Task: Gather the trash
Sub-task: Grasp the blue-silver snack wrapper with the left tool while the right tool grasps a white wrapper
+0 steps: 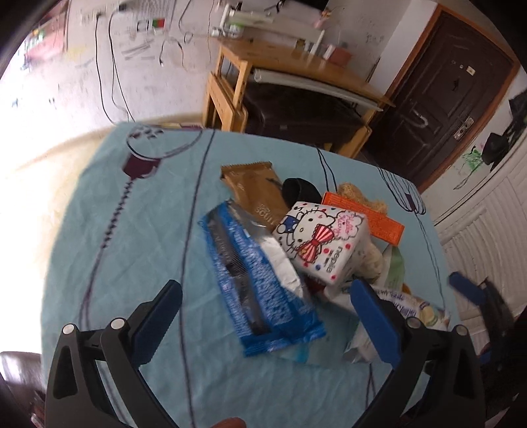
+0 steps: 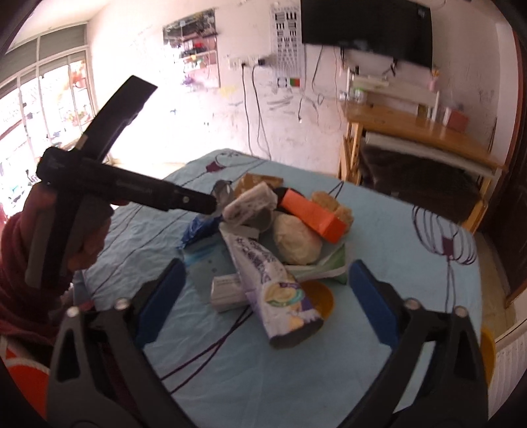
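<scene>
A pale-blue patterned cloth (image 2: 296, 378) covers the worktop. Behind it, a scribbled white wall (image 2: 263, 108) (cables dangling) carries a black flat screen (image 2: 365, 29). A light wooden desk (image 2: 425, 138) stands beside a dark brown door (image 1: 444, 108). Bright windows (image 2: 42, 108) glare.

Glossy foil wrapper (image 1: 260, 280) (blue, crinkled) on matt cloth tablecloth (image 1: 131, 237).

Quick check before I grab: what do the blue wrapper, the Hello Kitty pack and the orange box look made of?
Blue wrapper: thin plastic film, glossy, with a crinkled, silvery lining at its torn end. Hello Kitty pack: soft printed plastic over what is likely tissues; its corners look rounded and puffy. Orange box: probably matte cardboard, going by its flat faces and sharp folded edges.
</scene>
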`<state>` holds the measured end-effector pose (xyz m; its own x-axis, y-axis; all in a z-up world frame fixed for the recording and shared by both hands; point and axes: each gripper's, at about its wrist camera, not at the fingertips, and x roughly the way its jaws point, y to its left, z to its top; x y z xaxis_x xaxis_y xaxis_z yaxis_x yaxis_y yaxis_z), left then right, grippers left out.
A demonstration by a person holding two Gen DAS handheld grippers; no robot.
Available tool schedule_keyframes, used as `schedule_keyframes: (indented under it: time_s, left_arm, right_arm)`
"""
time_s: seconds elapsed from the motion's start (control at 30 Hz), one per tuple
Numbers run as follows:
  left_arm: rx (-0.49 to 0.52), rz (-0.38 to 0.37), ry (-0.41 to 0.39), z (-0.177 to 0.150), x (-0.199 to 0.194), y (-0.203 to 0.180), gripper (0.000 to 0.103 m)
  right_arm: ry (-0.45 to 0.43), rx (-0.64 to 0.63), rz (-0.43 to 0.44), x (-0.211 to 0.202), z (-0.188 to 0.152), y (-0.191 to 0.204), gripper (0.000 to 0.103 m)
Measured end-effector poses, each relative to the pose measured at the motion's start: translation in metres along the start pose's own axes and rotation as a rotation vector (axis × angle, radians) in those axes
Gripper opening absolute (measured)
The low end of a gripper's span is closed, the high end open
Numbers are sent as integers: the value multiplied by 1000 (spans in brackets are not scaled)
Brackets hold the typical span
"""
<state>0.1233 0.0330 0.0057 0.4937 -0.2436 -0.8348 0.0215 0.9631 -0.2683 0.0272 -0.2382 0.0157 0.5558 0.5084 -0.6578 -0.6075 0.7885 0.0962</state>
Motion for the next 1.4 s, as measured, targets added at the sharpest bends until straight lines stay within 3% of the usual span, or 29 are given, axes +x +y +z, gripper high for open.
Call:
schedule_keyframes:
  time_s: [0.23, 0.3, 0.47, 0.53, 0.57, 0.63, 0.77, 1.1, 1.13, 1.17, 1.2, 1.27, 1.4]
  left_arm:
    - [-20, -6, 50, 3, 25, -3, 97]
    - [-24, 8, 51, 3, 32, -3, 96]
    - [-31, -12, 82, 1, 43, 0, 70]
    - [-27, -31, 95, -3, 47, 0, 46]
    - [-30, -20, 94, -5, 48, 1, 39]
    - [-31, -25, 77, -10, 46, 3, 24]
    - [-58, -59, 35, -25, 34, 10, 18]
    - [-32, -18, -56, -34, 0, 16, 18]
    - [-34, -22, -57, -35, -2, 18, 18]
    - [-36, -24, -58, -35, -1, 19, 18]
    - [-36, -24, -60, -35, -2, 19, 18]
    - [-35, -26, -63, -36, -3, 21, 18]
    - [-36, -27, -76, -41, -10, 24, 18]
  right_arm:
    - [96, -14, 5, 22, -12, 5, 50]
    - [100, -7, 16, 25, -15, 4, 32]
    - [90, -1, 31, 25, -21, 6, 28]
    - [85, 8, 43, 26, -23, 7, 23]
    - [83, 13, 46, 26, -24, 6, 16]
    - [78, 28, 55, 25, -25, 3, 13]
    - [59, 68, 76, 21, -27, -5, 8]
    - [40, 109, 103, 19, -21, -17, 10]
    - [37, 119, 107, 18, -20, -18, 14]
    - [34, 132, 109, 18, -19, -21, 27]
    - [36, 154, 108, 17, -18, -25, 47]
    - [38, 199, 133, 18, -15, -31, 70]
    - [85, 228, 173, 28, -10, -27, 70]
